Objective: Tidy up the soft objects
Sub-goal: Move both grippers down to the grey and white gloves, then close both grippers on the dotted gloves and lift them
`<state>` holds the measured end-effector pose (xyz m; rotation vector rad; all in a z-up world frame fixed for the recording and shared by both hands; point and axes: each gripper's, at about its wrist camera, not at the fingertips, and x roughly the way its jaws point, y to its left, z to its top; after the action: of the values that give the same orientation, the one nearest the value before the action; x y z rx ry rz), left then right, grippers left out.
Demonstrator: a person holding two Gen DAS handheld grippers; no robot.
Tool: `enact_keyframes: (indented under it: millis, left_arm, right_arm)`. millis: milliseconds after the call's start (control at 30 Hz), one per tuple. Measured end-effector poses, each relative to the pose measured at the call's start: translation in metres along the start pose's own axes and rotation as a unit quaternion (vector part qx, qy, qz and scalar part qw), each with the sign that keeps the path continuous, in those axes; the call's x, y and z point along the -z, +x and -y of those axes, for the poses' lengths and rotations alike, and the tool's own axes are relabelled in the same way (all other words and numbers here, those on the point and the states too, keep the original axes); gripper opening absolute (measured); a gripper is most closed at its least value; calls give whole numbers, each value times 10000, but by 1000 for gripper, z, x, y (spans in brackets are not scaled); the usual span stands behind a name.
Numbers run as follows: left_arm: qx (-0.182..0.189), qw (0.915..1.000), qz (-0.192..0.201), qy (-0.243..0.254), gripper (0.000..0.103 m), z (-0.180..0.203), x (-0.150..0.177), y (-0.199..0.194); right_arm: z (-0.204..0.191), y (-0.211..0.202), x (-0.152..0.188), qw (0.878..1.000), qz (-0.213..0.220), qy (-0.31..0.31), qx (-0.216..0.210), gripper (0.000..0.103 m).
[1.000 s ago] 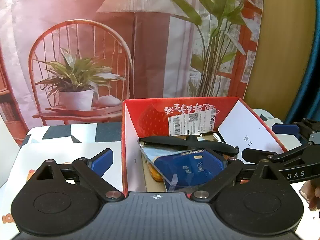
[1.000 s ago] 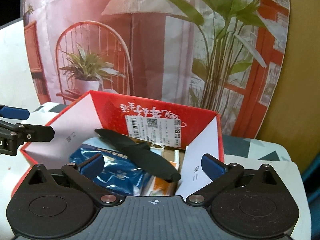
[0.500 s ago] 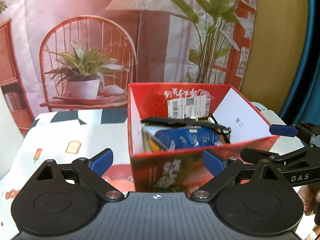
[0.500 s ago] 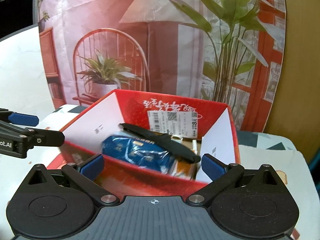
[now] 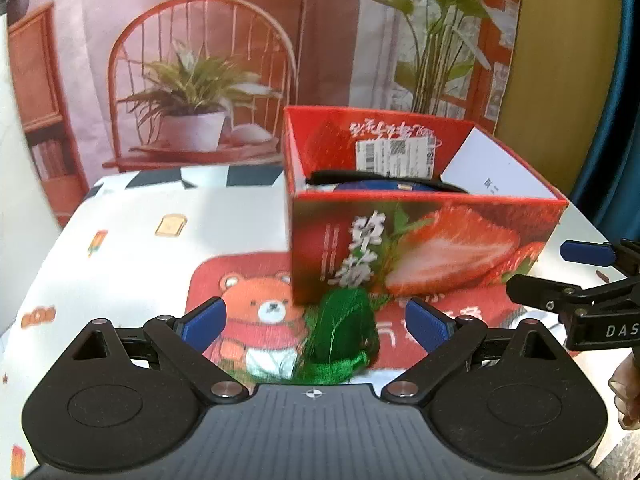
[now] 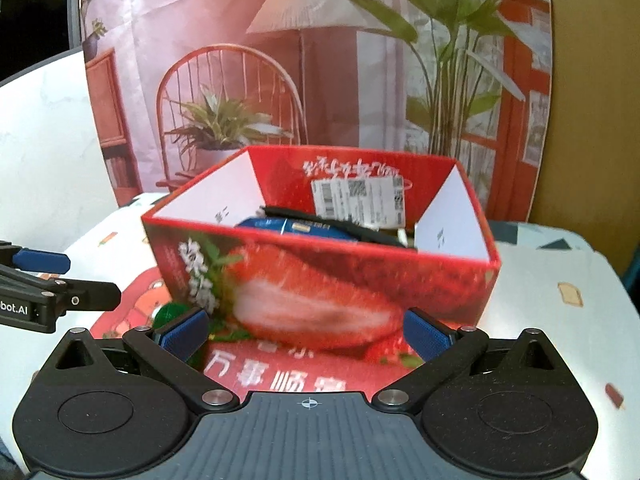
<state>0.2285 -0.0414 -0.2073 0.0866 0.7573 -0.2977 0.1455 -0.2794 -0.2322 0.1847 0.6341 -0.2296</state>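
Observation:
A red strawberry-print cardboard box (image 5: 420,248) stands on the table; it also shows in the right wrist view (image 6: 320,280). Inside lie a blue packet (image 6: 288,227) and a black strap-like item (image 6: 340,226), both partly hidden by the front wall. A green shiny soft pouch (image 5: 340,336) lies on the table just in front of the box, between my left gripper's (image 5: 316,322) open fingers. It peeks out at the left in the right wrist view (image 6: 172,314). My right gripper (image 6: 306,334) is open and empty, in front of the box.
A red bear-print mat (image 5: 256,308) lies under the box on a white patterned tablecloth (image 5: 120,248). A printed backdrop (image 5: 200,60) with chair and plants hangs behind the table. The right gripper shows at the right of the left wrist view (image 5: 580,280).
Both grippers have pulled back and lowered from over the box to in front of it. The box's front face and the green pouch have come into view.

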Motion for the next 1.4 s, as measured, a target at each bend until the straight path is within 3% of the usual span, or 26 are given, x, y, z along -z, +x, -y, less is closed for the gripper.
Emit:
enact_keyframes:
  millis: [1000, 1267, 1400]
  left_arm:
    - [220, 9985, -340, -360, 96, 2, 52, -4]
    - [574, 9969, -461, -266, 80, 10, 57, 0]
    - [634, 9955, -631, -297, 79, 11, 62, 6]
  right_arm:
    - [2, -16, 54, 9990, -228, 244, 281, 103]
    - [3, -15, 62, 9987, -388, 253, 201, 102]
    - [7, -14, 67, 9978, -511, 312, 277, 98]
